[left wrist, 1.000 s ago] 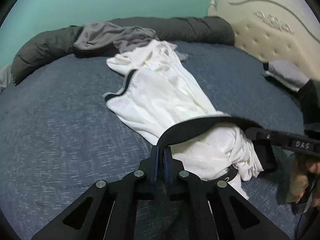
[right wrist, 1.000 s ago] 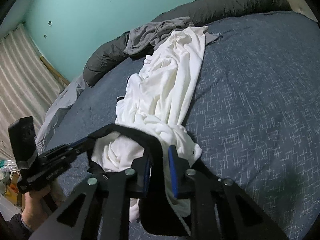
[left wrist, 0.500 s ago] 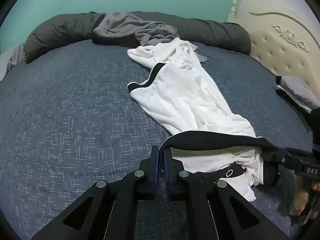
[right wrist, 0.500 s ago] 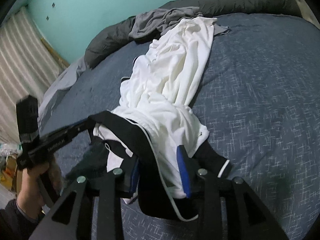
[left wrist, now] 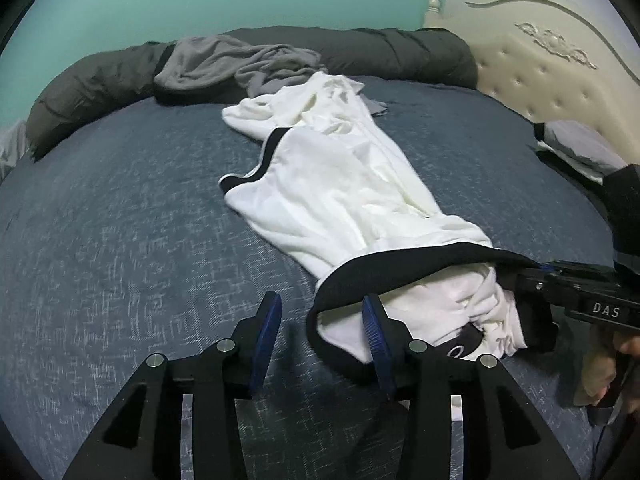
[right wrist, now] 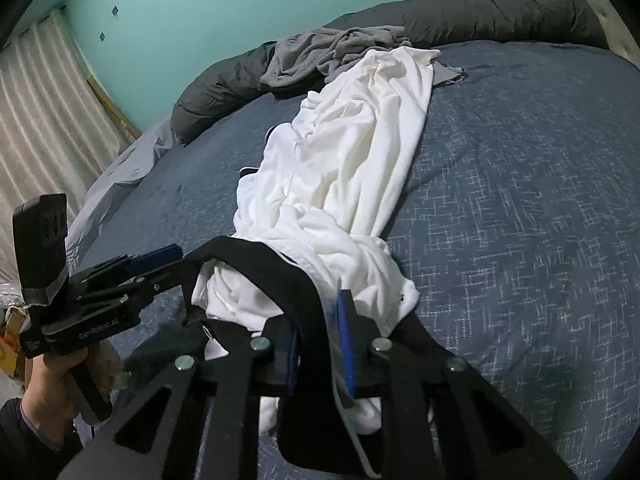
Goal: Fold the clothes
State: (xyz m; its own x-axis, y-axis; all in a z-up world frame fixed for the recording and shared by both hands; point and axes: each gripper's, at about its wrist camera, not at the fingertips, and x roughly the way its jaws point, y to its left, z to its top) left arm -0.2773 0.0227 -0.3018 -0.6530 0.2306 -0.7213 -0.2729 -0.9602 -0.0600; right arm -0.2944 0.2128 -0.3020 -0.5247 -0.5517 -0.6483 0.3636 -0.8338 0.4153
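Lying lengthwise down the middle of a blue bed (left wrist: 120, 220), a white garment with black trim (left wrist: 344, 184), bunched and twisted rather than flat. Far end reaching up to a heap of grey clothes (left wrist: 240, 64) against a dark rolled duvet (left wrist: 400, 52) at the far edge; near end, with its wide black band (left wrist: 400, 264), drawn toward the two grippers.

Left gripper (left wrist: 320, 320): jaws just sprung apart, blue pads standing clear on either side, bare bedcover between them, the black band lying just beside the right-hand pad and no longer pinched. Released, then, probably to let that corner of the band drop onto the bed or to take a fresh hold further along.

Right gripper (right wrist: 320, 344): jaws just narrowed again, clenched on the black band, with white cloth spilling beneath and to the side. Band arched up off the bed from this grip across toward the left gripper, seen from the right wrist view at the left edge, carried in a hand (right wrist: 52, 384) with a dark sleeve.

Likely reason for holding by the band: the stiffest, straightest edge of the garment, and the easiest to pull taut and square before any fold. Task judged barely begun: no crease laid, body of the garment still rumpled. One-sided hold leaves the cloth prone to sagging and twisting further if lifted now.
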